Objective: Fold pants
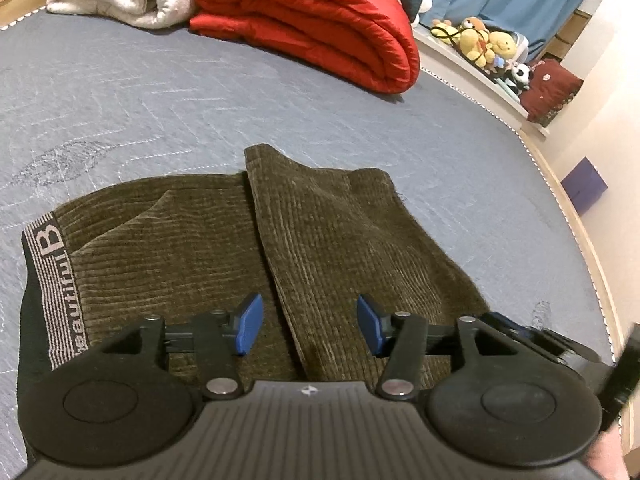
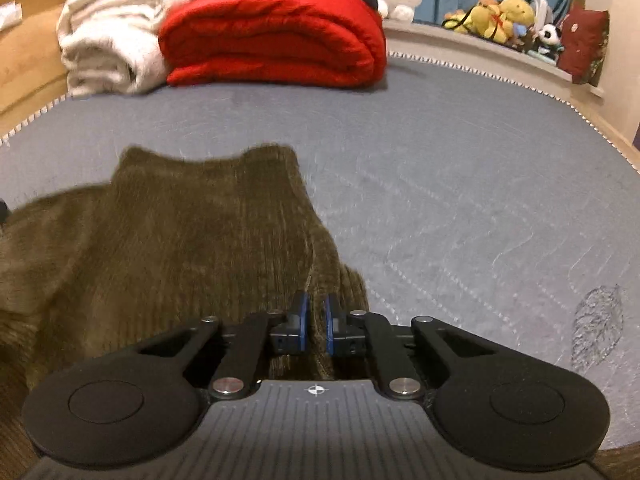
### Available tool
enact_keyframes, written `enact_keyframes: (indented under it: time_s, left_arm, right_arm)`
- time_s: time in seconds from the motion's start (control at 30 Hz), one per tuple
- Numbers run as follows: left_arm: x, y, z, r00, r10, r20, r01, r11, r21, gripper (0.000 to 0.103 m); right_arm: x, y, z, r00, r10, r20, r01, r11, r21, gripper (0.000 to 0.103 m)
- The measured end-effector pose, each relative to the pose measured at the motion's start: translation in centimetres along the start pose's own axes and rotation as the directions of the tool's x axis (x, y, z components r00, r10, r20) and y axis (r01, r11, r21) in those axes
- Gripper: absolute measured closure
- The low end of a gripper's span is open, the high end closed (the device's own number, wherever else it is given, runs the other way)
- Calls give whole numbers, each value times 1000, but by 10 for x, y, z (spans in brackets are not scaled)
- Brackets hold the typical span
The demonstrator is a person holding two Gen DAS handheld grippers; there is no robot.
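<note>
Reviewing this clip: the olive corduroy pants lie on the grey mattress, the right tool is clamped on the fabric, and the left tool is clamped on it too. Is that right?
Not quite. The left tool is open: the left wrist view shows its blue pads spread apart above the pants, gripping nothing. The rest holds: the pants lie on the grey mattress, and the right tool is clamped on the fabric.

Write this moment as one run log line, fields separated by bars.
left gripper: open above pants | right gripper: shut on pants | bed

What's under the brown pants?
The pants lie on the grey mattress, which shows all around them. Whatever is directly beneath the folded cloth is covered, so it cannot be seen.
</note>
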State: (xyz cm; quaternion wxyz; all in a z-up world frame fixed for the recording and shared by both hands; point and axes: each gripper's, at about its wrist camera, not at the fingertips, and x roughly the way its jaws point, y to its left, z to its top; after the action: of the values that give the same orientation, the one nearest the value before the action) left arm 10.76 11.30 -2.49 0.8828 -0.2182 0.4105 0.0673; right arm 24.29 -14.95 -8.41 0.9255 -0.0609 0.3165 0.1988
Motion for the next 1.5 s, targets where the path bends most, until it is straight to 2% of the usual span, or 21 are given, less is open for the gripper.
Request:
enact_keyframes:
  time_s: [0.13,0.27,0.37,0.43,0.47,0.5,0.53,0.57,0.6,0.73,0.83,0.93,1.13,1.17,1.27,1.37,1.5]
  left_arm:
    - [0,7,6,1000,-5,4,5,999,-33,46]
    - [1,11,13,1000,-10,8,11,998,-55,46]
    - [3,9,14,1000,-9,3,10,999,-53,44]
    - [3,7,12,1000,-11,0,11,999,-47,43]
    - [3,6,12,1000,-12,0,12,999,-45,42]
    - [2,6,12,1000,-11,1,11,999,-43,41]
    - [2,6,12,1000,-9,3,9,999,-42,41]
    - [2,6,11,1000,-6,5,6,999,-42,40]
    - [2,6,11,1000,-1,5,2,999,-43,39]
    - [2,8,9,1000,8,0,-8,999,-48,38]
    - [3,10,8,1000,12,-4,-13,999,-48,37]
    - [2,10,9,1000,11,-4,-11,999,-53,37]
    - [0,8,9,1000,1,0,-1,999,-52,36]
    - [-1,8,9,1000,0,0,0,999,-53,36]
    - [-1,7,9,1000,-1,1,1,999,-54,36]
    - [-2,9,11,1000,1,3,-1,998,-60,36]
    - [-3,9,12,1000,5,6,-4,998,-66,36]
  right_arm:
    - [-31,8,4,996,83,35,-81,995,-53,96]
    - [-50,13,-1,971,241,-2,-239,962,-130,96]
    - [-39,3,-9,973,227,-47,-231,970,-81,93]
    - [-33,-6,-7,976,215,-44,-216,976,-24,92]
    - [-31,-9,-5,974,221,-39,-221,975,5,83]
    - [-29,-12,-3,973,228,-28,-227,973,37,67]
    - [-27,-14,0,973,231,-12,-229,971,69,57]
    - [-26,-15,0,974,226,-5,-224,971,83,43]
    - [-23,-14,0,977,213,-4,-212,973,89,39]
    - [-9,-3,0,985,173,-24,-169,981,98,39]
    - [-1,4,-1,991,131,-39,-128,989,77,39]
    - [5,11,-3,993,99,-61,-97,995,32,44]
    - [-4,17,-2,994,104,-44,-106,994,-30,82]
    - [-6,16,-1,993,112,-37,-113,993,-32,93]
    - [-16,14,6,988,155,-11,-155,988,-16,94]
    - [-37,14,18,965,258,57,-258,966,-3,95]
    - [-64,16,26,903,404,144,-405,914,-25,95]
